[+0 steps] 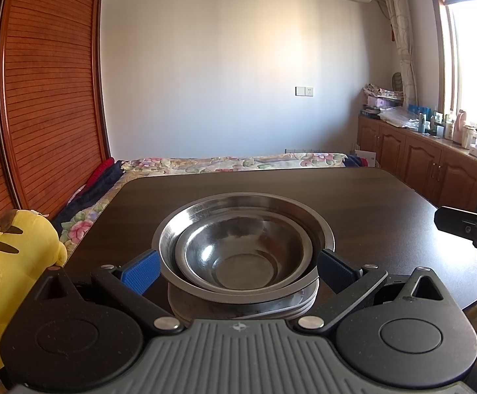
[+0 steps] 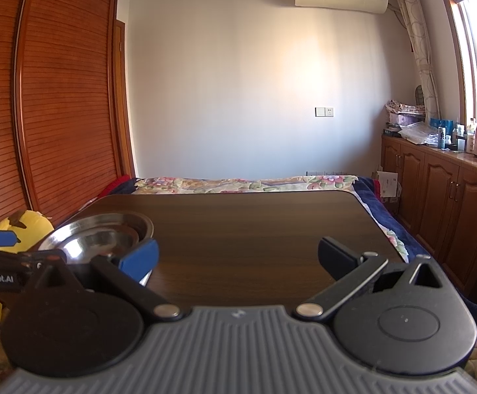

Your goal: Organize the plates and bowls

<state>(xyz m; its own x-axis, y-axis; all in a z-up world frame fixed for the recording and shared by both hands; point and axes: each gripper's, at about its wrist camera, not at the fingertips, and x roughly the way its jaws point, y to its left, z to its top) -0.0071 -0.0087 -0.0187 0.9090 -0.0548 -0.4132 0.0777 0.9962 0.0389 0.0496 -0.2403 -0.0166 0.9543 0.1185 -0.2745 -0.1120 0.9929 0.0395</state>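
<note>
Seemed near the end of stacking: 2 nested steel bowls [image 1: 243, 246] atop plates [image 1: 238, 308] on the dark table [image 1: 369, 203], between the spread-apart left gripper [image 1: 238, 271]; right gripper [image 2: 238, 259] likewise agape, holding nothing; probably called for withdrawing

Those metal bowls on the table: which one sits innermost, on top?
The smaller steel bowl. It nests inside the wider steel bowl, whose rim rings it, and both rest on a stack of plates.
</note>
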